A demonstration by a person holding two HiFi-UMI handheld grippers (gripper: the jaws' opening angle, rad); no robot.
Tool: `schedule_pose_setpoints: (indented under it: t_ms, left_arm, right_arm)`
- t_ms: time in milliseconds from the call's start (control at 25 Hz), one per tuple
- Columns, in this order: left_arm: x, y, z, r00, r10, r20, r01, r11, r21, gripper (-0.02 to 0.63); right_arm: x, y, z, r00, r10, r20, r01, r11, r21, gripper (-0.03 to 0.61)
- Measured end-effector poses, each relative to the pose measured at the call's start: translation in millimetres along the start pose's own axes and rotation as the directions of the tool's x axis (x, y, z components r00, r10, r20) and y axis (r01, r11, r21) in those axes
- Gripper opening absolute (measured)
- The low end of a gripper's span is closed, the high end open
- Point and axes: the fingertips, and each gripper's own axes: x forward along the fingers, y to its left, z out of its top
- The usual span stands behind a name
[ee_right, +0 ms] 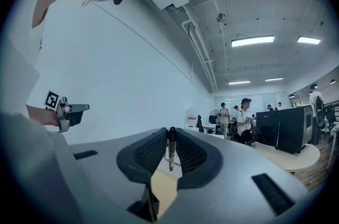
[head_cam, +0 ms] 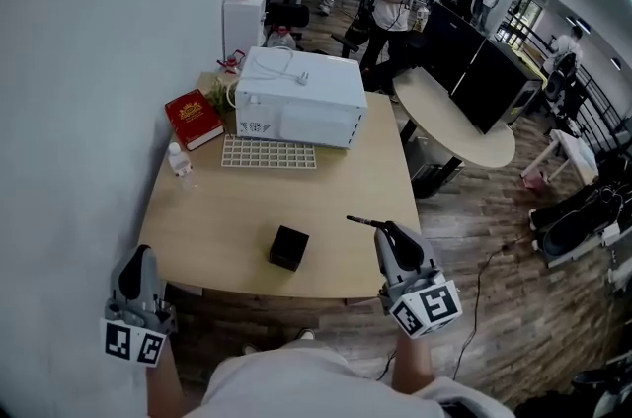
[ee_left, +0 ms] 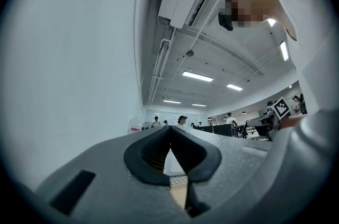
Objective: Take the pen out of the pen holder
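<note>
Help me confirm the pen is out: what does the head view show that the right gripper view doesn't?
Only the head view: the table from above, the holder standing clear of the pen, a red book and a bottle.
Only the right gripper view: close up, the fingers of the right gripper pressed on both sides of the pen; ceiling lights.
Both: the pen held in the right gripper, the left gripper off to the side, and people in the background.
</note>
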Motion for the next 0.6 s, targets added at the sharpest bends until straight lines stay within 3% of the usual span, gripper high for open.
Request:
schedule_pose_setpoints:
  t_ms: [600]
  left_arm:
    - [1.8, -4.3, 0.6, 1.000, 0.003, -0.007, -0.003, 1.000, -0.004, 0.014]
  right_arm:
    - [16.8, 6.7, 0.6, 0.999, 0.041, 0.006, -0.041, 0.999, 0.004, 0.058]
